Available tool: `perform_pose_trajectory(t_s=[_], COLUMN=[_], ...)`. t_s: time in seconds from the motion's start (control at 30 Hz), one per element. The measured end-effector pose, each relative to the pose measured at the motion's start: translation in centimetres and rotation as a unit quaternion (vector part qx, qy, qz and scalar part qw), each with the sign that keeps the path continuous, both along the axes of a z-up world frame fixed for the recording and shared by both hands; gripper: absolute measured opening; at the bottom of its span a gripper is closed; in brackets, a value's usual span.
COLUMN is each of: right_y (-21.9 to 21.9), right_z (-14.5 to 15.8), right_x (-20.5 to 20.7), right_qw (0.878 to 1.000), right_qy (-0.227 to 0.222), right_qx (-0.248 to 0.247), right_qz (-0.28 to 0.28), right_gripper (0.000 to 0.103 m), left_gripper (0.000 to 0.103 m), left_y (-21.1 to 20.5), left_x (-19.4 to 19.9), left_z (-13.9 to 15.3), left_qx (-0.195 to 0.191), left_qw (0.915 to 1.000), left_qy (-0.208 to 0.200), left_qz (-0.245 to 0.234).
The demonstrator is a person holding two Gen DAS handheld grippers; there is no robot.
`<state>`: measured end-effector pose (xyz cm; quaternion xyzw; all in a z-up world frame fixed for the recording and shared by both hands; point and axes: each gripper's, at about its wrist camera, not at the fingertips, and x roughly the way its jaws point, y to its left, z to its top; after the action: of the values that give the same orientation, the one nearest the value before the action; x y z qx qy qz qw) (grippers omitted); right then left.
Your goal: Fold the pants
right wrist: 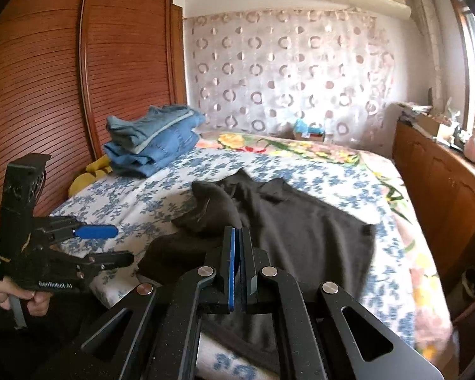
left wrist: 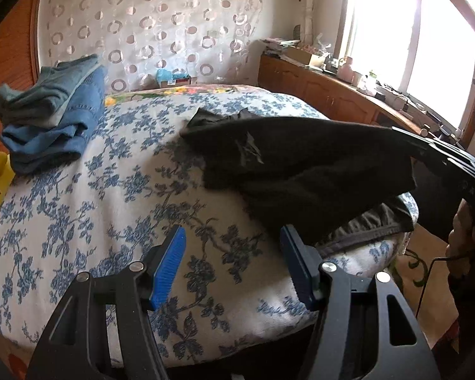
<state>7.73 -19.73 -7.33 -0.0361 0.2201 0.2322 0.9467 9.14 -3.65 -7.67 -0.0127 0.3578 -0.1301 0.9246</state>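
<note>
Black pants (left wrist: 300, 164) lie on the blue-flowered bedcover (left wrist: 110, 205), with their near right part lifted off the bed. My right gripper (left wrist: 402, 136) comes in from the right edge and is shut on that lifted cloth. In the right wrist view its blue pads (right wrist: 231, 253) are pressed together, and a raised hump of the pants (right wrist: 212, 212) bulges just beyond the right gripper (right wrist: 237, 234). The rest of the pants (right wrist: 300, 228) spreads flat to the right. My left gripper (left wrist: 232, 234) hovers open over the bedcover, just left of the pants' near edge, with nothing between its fingers. The left gripper (right wrist: 120, 243) also appears at the left of the right wrist view, held in a hand.
A stack of folded blue jeans (left wrist: 53, 117) (right wrist: 155, 142) sits at the bed's far left, with a yellow cloth (right wrist: 88, 174) beside it. A slatted wooden wardrobe (right wrist: 63, 79) stands on the left. A cluttered wooden cabinet (right wrist: 443, 183) runs under the window on the right.
</note>
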Motion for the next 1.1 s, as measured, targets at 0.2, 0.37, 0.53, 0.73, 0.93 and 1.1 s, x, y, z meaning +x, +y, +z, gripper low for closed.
perform_pose_trajectory(t_s=[0.2, 0.37, 0.53, 0.73, 0.93, 1.1], right_y=[-1.6, -2.1, -2.9, -3.9, -4.1, -3.9], right_z=[-0.3, -0.8, -0.8, -1.5, -1.9, -2.2], right_x=[-1.7, -2.6, -3.7, -3.9, -4.0, -3.5], right_qw=[1.0, 0.999, 0.998, 0.997, 0.996, 0.994], right_qy=[0.0, 0.006, 0.009, 0.029, 0.052, 0.078], right_qx=[-0.003, -0.006, -0.001, 0.005, 0.013, 0.01], right_qz=[-0.021, -0.039, -0.055, -0.074, -0.078, -0.07], right_gripper=[0.002, 0.002, 0.002, 0.002, 0.002, 0.002], left_gripper=[0.063, 0.063, 0.063, 0.063, 0.063, 0.063], left_y=[-1.5, -3.0, -4.5, -6.1, -6.9, -6.8], left_x=[0.8, 1.4, 2.0, 2.4, 2.6, 2.9], left_z=[0.8, 1.2, 1.2, 0.7, -0.4, -1.5], left_qx=[0.001, 0.004, 0.007, 0.015, 0.026, 0.043], left_qw=[0.9999, 0.9995, 0.9989, 0.9981, 0.9975, 0.997], left_qy=[-0.006, -0.008, -0.006, 0.001, 0.013, 0.026], left_qz=[-0.015, -0.031, -0.046, -0.059, -0.064, -0.059])
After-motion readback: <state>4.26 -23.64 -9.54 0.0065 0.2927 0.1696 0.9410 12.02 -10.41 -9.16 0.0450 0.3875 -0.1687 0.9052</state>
